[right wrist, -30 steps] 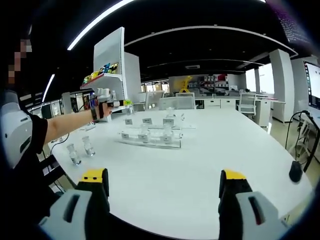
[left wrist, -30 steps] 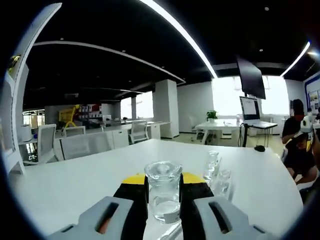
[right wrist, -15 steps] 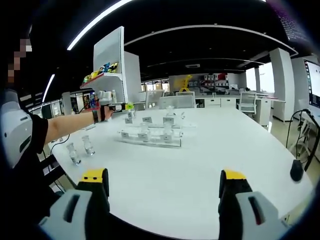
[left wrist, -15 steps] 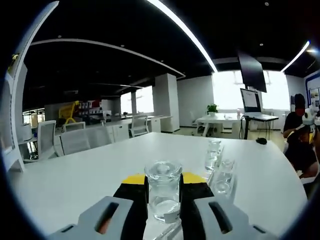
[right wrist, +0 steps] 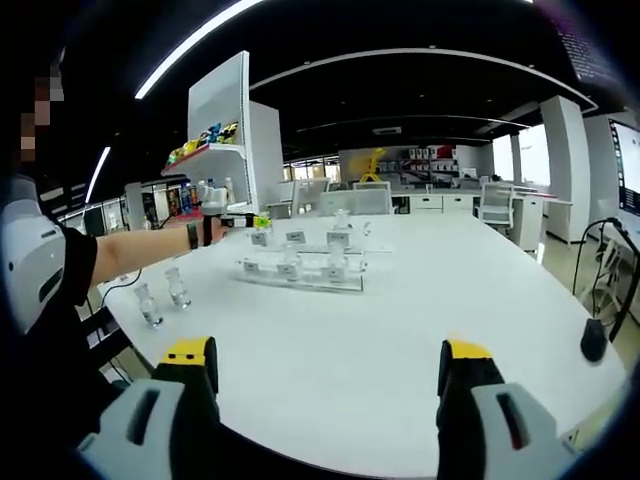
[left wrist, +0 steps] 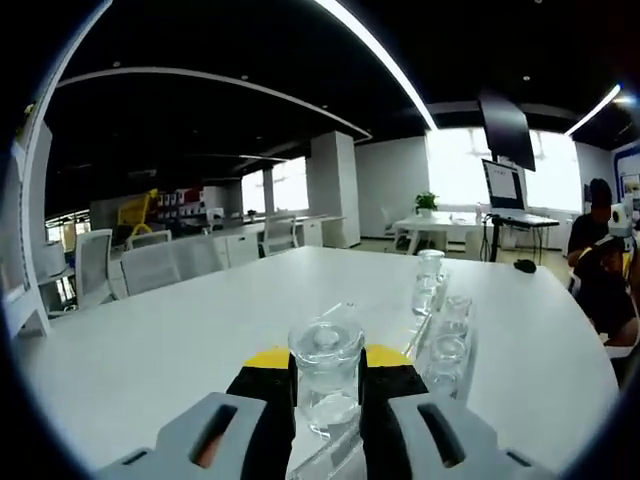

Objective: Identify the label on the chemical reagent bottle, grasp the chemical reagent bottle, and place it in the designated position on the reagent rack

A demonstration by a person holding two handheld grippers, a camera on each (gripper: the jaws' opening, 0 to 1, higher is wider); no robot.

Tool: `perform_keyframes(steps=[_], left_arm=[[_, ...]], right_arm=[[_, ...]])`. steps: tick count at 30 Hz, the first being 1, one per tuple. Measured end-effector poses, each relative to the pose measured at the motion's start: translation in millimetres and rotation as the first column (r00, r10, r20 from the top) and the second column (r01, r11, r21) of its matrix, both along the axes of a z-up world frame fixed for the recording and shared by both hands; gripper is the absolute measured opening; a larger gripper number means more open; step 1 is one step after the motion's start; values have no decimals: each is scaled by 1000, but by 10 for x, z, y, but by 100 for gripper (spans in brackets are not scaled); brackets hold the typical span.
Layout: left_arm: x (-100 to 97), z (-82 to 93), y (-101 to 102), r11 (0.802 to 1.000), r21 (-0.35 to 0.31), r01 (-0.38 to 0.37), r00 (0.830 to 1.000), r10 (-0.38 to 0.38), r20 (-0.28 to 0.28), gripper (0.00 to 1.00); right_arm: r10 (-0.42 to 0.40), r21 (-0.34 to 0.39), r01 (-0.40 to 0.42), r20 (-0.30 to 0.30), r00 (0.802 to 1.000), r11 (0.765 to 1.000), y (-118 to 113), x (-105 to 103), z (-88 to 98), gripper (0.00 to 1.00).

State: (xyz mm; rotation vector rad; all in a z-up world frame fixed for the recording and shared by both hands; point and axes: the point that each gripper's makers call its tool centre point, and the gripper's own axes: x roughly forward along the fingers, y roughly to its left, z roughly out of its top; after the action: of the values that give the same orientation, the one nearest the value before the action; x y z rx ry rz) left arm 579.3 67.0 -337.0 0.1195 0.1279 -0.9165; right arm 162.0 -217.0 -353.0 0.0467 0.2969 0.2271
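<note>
- Left gripper (left wrist: pixel 327 385): jaws clamped on one clear glass reagent bottle (left wrist: pixel 326 373), upright, some clear liquid in its lower part; label not readable.
- Held bottle sits just above the near end of the clear reagent rack (left wrist: pixel 437 345) in the left gripper view; touching or not, cannot tell.
- Rack in the left gripper view: three small clear bottles seated in a row — near (left wrist: pixel 446 356), middle (left wrist: pixel 456 313), far (left wrist: pixel 428 279). Contents too small to tell.
- Right gripper view: same rack seen mid-table, with white label tags (right wrist: pixel 295 238) standing along it, about three readable as tags, text not legible.
- Two loose bottles (right wrist: pixel 163 297) stand side by side on the white table (right wrist: pixel 400 320), well apart from the rack, near the person's side.
- Right gripper (right wrist: pixel 327 400): jaws spread wide, nothing between them, low over the near table edge.
- Person's outstretched forearm (right wrist: pixel 140 253) reaches to the rack's far-left end in the right gripper view.
- One dark computer mouse (right wrist: pixel 592 342) at the table's right edge.
- One white shelf unit (right wrist: pixel 222 130) behind the table, small coloured items on its shelf.
</note>
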Motion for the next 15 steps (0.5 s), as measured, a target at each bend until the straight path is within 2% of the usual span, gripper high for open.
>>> perform_keyframes(steps=[11, 15], left_arm=[[-7, -60, 21, 1000, 7, -4, 1000, 4, -17, 24], [-10, -54, 25, 1000, -21, -4, 999, 3, -45, 25]], right_arm=[[8, -4, -8, -6, 1000, 1000, 26, 10, -15, 87], [12, -5, -12, -8, 1000, 1000, 41, 14, -22, 87]])
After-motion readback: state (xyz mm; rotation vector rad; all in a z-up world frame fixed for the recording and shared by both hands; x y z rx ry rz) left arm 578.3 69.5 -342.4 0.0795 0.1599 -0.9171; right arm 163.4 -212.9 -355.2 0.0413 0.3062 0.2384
